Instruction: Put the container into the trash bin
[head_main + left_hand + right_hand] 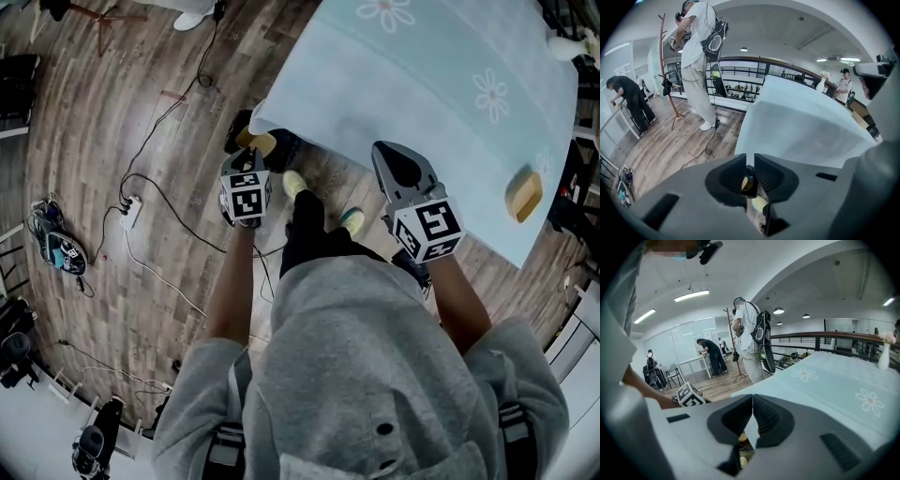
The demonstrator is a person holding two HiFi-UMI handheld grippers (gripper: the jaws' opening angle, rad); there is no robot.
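Tan container [259,142] sat between the barely parted jaws of the left gripper [750,158], over the dark bin [236,131]. Loosed off-centre, it could have clipped the rim and fallen to the floor [141,122]. Right gripper [751,398] was closed, empty.

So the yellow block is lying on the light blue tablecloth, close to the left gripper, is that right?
Not quite. The yellow block does lie on the light blue tablecloth, but close to the right gripper, not the left gripper. The head view shows it near the table's right edge.
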